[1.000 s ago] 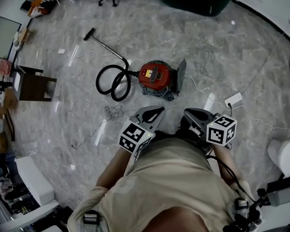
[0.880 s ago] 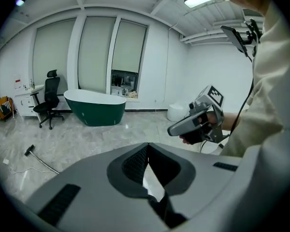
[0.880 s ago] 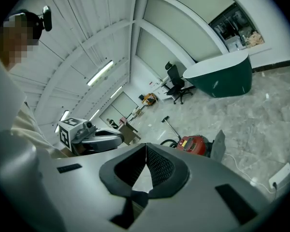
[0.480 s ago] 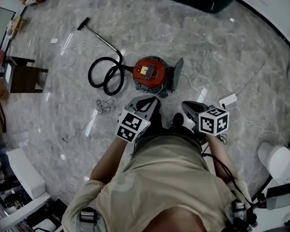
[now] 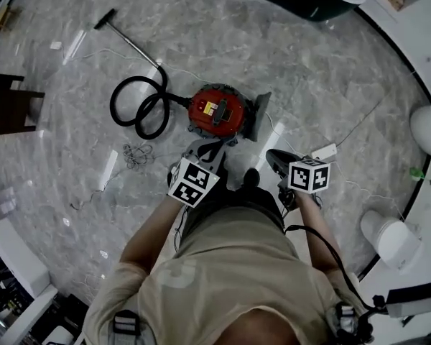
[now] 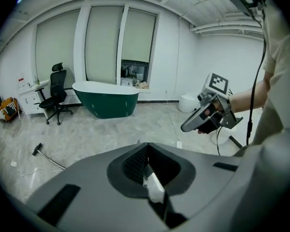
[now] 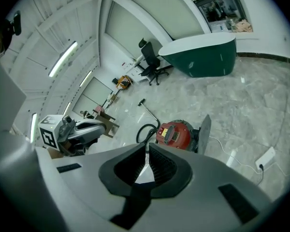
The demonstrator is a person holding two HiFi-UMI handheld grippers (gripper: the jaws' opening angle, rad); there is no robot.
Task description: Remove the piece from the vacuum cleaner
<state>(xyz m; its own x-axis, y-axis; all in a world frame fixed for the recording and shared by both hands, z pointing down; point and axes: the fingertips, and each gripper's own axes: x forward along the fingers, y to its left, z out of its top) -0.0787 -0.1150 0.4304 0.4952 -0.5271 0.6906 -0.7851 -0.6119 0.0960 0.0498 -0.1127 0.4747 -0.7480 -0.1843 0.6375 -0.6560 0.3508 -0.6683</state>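
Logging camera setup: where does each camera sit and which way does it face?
Head view: on the person's head, steeply down at the vacuum cleaner; shows torso, left gripper, right gripper.
Left gripper view: rides that gripper, level toward the bathtub; shows its shut jaws, right gripper.
Right gripper view: rides that gripper, down toward vacuum cleaner; shows its shut jaws.
Shared: bathtub, both gripper views.

No print is legible, vacuum cleaner (image 5: 217, 113) included.
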